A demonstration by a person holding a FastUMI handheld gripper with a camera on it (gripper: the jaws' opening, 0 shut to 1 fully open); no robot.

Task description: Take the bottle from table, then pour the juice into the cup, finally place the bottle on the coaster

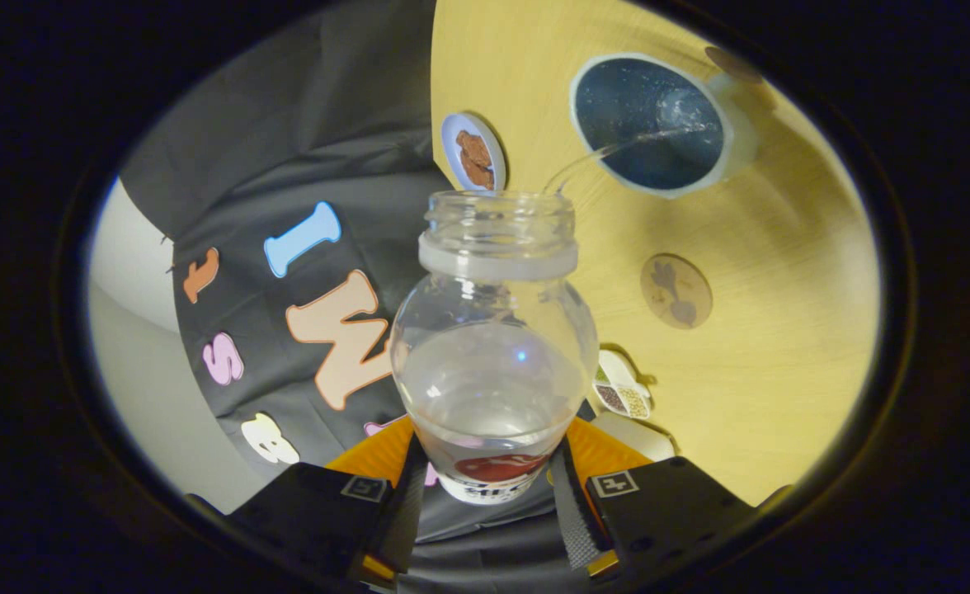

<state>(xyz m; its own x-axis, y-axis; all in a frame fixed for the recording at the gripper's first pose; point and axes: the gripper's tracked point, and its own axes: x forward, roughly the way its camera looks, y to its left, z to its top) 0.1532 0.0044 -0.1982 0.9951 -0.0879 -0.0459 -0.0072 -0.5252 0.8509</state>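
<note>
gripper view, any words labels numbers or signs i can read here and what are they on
Bottle label: on the bottle, low between the tongs, which are shut on it; cut off and too blurred to read.
Square markers on the tongs' blocks: coded patterns, no words.
Wooden coaster and round picture coaster: pictures only, no text.
Nothing can be quoted.

bottle point(493, 346) label down between the fingers point(566, 495), print mostly cut off and blurry, honestly can't read it
</note>
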